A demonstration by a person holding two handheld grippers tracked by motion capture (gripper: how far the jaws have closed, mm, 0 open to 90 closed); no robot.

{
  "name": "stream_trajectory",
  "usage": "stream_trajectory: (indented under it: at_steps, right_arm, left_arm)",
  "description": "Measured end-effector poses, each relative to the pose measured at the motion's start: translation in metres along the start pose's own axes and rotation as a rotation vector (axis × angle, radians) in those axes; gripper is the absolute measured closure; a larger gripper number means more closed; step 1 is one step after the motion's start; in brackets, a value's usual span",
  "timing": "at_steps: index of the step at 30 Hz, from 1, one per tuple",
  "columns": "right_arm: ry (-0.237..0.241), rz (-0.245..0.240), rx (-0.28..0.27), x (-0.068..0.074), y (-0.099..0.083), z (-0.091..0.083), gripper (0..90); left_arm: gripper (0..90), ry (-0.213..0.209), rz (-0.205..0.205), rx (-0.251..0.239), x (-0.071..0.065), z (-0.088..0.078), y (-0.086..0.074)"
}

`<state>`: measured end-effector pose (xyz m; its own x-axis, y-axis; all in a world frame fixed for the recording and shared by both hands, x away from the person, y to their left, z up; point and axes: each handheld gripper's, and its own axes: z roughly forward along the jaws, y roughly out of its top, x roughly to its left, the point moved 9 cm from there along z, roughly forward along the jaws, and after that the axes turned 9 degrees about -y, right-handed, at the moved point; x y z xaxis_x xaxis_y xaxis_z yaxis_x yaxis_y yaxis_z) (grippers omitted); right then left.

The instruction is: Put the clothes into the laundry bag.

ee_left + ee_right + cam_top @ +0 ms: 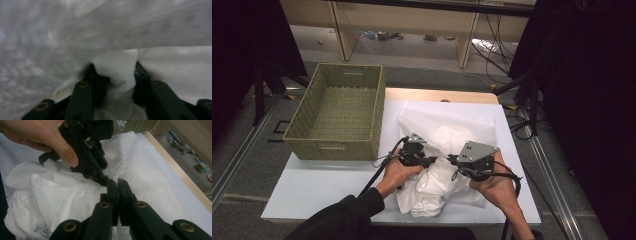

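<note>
A crumpled white garment (432, 192) with a printed label (40, 230) lies at the table's front, partly on a flat white mesh bag (452, 117). My left gripper (432, 160) comes in from the left, shut on a bulging fold of white cloth (120, 67) that fills the gap between its jaws. My right gripper (451, 159) faces it from the right. In the right gripper view its jaws (117, 182) are pressed together at the edge of the mesh bag (150, 177), tip to tip with the left gripper (100, 176). Whether a thin layer is caught between them I cannot tell.
A woven green basket (337, 145) with nothing in it stands at the back left of the white table (312, 190). A wooden strip (437, 94) runs along the table's far side. Beyond it is a shelf frame with cables on the floor.
</note>
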<state>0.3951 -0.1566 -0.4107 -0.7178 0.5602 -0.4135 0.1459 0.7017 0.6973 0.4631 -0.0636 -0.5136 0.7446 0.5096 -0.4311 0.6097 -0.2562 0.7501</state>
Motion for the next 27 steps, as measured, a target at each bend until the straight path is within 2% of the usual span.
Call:
stream_trajectory:
  at_steps: [2,3,5,7,8,9,10,11,13,15,16,17,18,19,20,21,23,26,27]
  right_arm:
    - [0.007,-0.001,0.003,0.001,-0.002,0.001,90.0]
    - [0.011,0.003,0.004,0.001,-0.003,0.002,90.0]
    - [0.008,0.010,0.002,0.000,-0.004,0.002,90.0]
    - [0.005,0.007,0.004,-0.002,-0.004,0.002,90.0]
    - [-0.001,0.007,0.003,-0.003,-0.004,0.002,90.0]
    - [0.001,0.012,0.006,-0.002,-0.004,0.001,90.0]
    - [0.002,0.007,0.006,-0.002,-0.004,0.002,90.0]
    - [-0.004,0.005,0.008,-0.001,-0.003,0.002,90.0]
    - [0.002,0.004,0.013,0.001,-0.003,0.002,90.0]
    - [0.000,-0.002,0.010,0.001,-0.002,0.004,90.0]
    - [0.003,-0.001,0.012,0.002,-0.002,0.004,90.0]
    - [0.005,0.001,0.013,0.003,-0.002,0.005,90.0]
    - [0.002,-0.006,0.012,0.003,-0.002,0.006,90.0]
    - [0.001,-0.009,0.012,0.003,-0.002,0.007,90.0]
    - [0.011,-0.008,0.014,0.004,-0.002,0.007,90.0]
    - [0.010,-0.010,0.016,0.005,-0.003,0.008,90.0]
    - [0.012,-0.007,0.019,0.006,-0.003,0.008,90.0]
    - [0.011,-0.014,0.013,0.006,-0.002,0.008,90.0]
    - [-0.008,-0.042,0.009,0.004,0.001,0.005,90.0]
  left_arm:
    - [53.2,-0.018,0.001,0.009,-0.002,-0.009,0.000]
    - [46.0,-0.020,-0.013,0.006,-0.005,-0.017,0.001]
    - [31.1,-0.026,-0.004,0.021,-0.012,-0.033,-0.002]
    - [24.4,-0.041,0.022,0.040,-0.021,-0.053,-0.009]
    - [22.5,-0.041,0.022,0.040,-0.021,-0.053,-0.009]
    - [20.4,-0.034,0.066,0.062,-0.025,-0.065,-0.019]
    - [18.7,-0.016,0.106,0.079,-0.026,-0.069,-0.029]
    - [16.2,-0.016,0.132,0.103,-0.026,-0.070,-0.037]
    - [15.4,-0.019,0.118,0.132,-0.022,-0.066,-0.051]
    - [15.2,-0.046,0.078,0.135,-0.019,-0.056,-0.056]
    - [15.5,-0.063,0.076,0.139,-0.018,-0.051,-0.057]
    - [18.6,-0.078,0.073,0.141,-0.020,-0.046,-0.056]
    - [31.3,-0.115,0.076,0.131,-0.023,-0.042,-0.055]
    - [54.8,-0.141,0.084,0.120,-0.024,-0.040,-0.052]
    - [64.4,-0.140,0.072,0.105,-0.025,-0.037,-0.050]
    - [77.7,-0.143,0.080,0.108,-0.025,-0.035,-0.048]
    - [82.1,-0.155,0.069,0.083,-0.030,-0.034,-0.041]
    - [83.1,-0.160,0.060,0.058,-0.037,-0.034,-0.031]
    - [83.3,-0.157,0.077,0.038,-0.044,-0.034,-0.020]
